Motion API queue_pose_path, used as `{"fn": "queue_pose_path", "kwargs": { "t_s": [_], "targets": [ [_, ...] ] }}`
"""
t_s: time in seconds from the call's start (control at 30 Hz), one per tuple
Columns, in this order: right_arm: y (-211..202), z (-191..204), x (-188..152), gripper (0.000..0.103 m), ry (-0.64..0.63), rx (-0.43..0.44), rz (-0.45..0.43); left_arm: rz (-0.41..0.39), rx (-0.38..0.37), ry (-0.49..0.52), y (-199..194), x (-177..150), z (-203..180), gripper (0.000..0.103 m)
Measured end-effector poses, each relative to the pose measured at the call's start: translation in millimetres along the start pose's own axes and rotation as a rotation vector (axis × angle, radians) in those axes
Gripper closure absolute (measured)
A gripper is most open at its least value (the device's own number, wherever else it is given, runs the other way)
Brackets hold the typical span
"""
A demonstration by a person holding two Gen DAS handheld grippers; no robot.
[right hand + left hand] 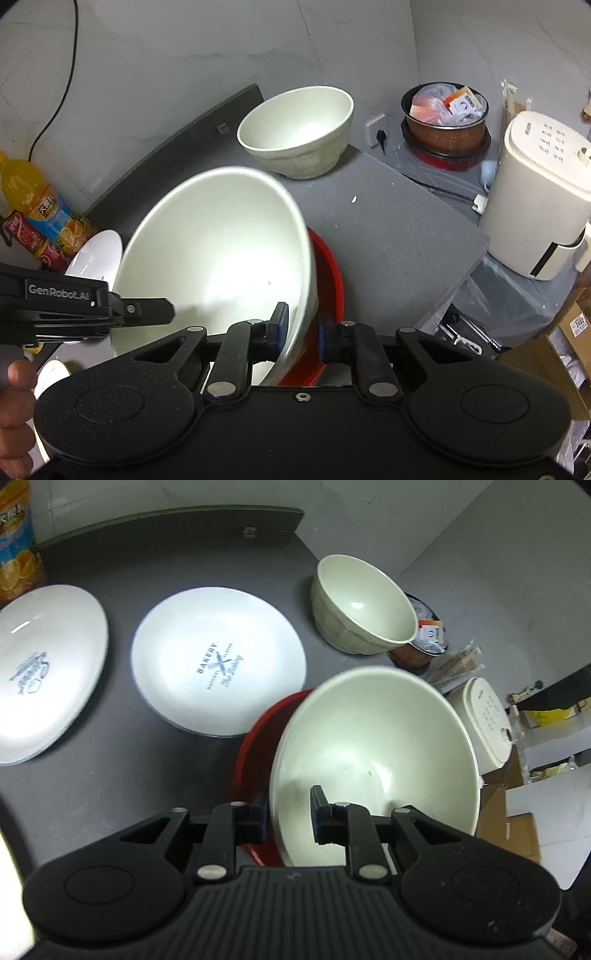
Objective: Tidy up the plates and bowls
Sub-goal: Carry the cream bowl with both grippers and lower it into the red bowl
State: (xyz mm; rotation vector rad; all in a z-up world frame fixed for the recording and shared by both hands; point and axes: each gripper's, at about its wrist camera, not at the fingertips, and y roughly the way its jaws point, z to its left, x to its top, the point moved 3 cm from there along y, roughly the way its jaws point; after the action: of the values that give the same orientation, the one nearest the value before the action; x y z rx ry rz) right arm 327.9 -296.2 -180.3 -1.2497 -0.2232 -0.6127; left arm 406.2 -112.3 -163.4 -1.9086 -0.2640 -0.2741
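Grippers level | left gripper (289, 816), right gripper (300, 334) pinch tilted bowl (218, 254) rim

Bare worktop (388, 229) lying open right of red dish (332, 273); second bowl (295, 136) blocking far edge; plates (218, 661) crowding left.
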Motion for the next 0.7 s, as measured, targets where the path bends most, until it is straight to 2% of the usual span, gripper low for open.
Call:
{"fn": "queue_pose_path", "kwargs": {
  "t_s": [0.27, 0.6, 0.7],
  "targets": [
    [6.5, 0.4, 1.8, 0.089, -0.005, -0.008, 0.019, -0.015, 0.031, 0.014, -11.7, 3.8, 3.2, 0.081],
    [13.0, 5.9, 5.6, 0.087, -0.066, -0.042, 0.041, -0.038, 0.020, -0.001, -29.3, 14.1, 3.2, 0.080],
    [15.5, 7.3, 6.4, 0.080, -0.066, -0.032, 0.060, -0.052, 0.022, -0.010, -34.7, 18.2, 4.6, 0.071]
  ]
}}
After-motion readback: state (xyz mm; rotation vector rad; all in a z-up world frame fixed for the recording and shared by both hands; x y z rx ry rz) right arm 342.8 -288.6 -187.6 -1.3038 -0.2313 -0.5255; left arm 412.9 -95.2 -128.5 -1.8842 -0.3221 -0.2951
